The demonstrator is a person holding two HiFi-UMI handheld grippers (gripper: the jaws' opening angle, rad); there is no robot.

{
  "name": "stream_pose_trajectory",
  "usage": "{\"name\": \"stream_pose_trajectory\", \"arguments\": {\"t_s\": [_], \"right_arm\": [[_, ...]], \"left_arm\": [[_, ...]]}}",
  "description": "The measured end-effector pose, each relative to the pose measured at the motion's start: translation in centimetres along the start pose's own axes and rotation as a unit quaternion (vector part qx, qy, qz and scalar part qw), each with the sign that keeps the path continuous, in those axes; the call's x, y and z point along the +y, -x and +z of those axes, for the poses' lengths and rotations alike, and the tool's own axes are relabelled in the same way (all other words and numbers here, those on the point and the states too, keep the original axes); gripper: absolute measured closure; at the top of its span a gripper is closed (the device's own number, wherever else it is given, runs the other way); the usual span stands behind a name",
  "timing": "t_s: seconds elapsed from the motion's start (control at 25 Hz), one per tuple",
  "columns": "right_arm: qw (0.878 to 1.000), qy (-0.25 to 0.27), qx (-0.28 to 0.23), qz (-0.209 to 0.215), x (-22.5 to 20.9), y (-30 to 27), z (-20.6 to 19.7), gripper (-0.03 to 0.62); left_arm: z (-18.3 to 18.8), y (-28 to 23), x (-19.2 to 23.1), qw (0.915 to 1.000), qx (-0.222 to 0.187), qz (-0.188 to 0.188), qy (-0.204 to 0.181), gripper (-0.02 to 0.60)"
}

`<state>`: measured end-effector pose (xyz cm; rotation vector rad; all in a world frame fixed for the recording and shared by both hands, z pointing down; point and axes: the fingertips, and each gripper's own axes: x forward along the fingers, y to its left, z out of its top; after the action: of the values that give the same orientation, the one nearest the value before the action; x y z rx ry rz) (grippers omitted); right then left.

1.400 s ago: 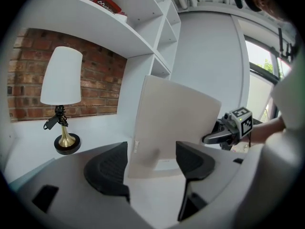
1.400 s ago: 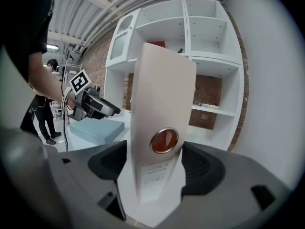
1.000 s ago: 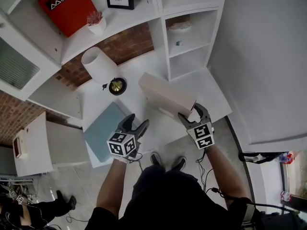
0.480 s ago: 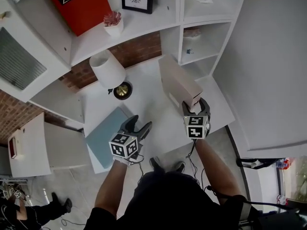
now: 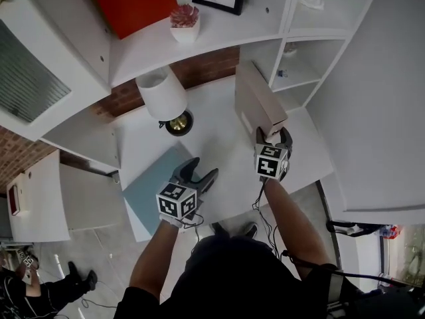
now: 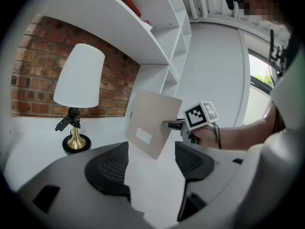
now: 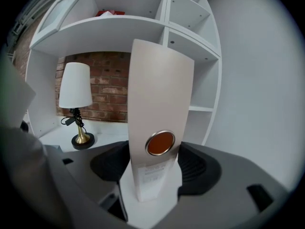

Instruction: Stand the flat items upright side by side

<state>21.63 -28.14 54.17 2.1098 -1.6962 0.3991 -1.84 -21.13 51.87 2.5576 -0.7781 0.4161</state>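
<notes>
Beige flat box [image 5: 259, 102] held on edge by the right claw [image 5: 273, 137]; teal flat item [image 5: 149, 185] lies flat on the tabletop [image 5: 212, 138].
The claw grips the box by its near narrow end. Its broad faces turn left and right, and its long axis runs from the claw towards the far shelving. That near end carries a round orange sticker [image 7: 160, 143] above a white label [image 7: 151, 171], print too small to read. The left claw [image 5: 197, 173] hangs wide and empty at the teal item's right edge, near the lamp [image 5: 163, 95].
</notes>
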Motion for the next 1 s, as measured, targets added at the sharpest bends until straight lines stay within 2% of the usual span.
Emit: {"name": "stream_pose_trajectory", "arguments": {"t_s": [0.12,0.68,1.0], "right_arm": [[1.0,-0.01,0.001,-0.01,0.6,-1.4,0.6,0.284],[0.998,-0.036,0.006,-0.046,2.9,-7.3,3.6,0.281],[0.995,-0.072,0.017,-0.066,2.9,-9.2,4.2,0.275]], "left_arm": [[0.1,0.4,1.2,0.9999,0.004,-0.004,-0.008,0.279],[0.2,1.5,7.1,0.9996,0.01,-0.023,0.01,0.279],[-0.3,2.2,9.4,0.9996,0.016,-0.009,0.023,0.284]]}}
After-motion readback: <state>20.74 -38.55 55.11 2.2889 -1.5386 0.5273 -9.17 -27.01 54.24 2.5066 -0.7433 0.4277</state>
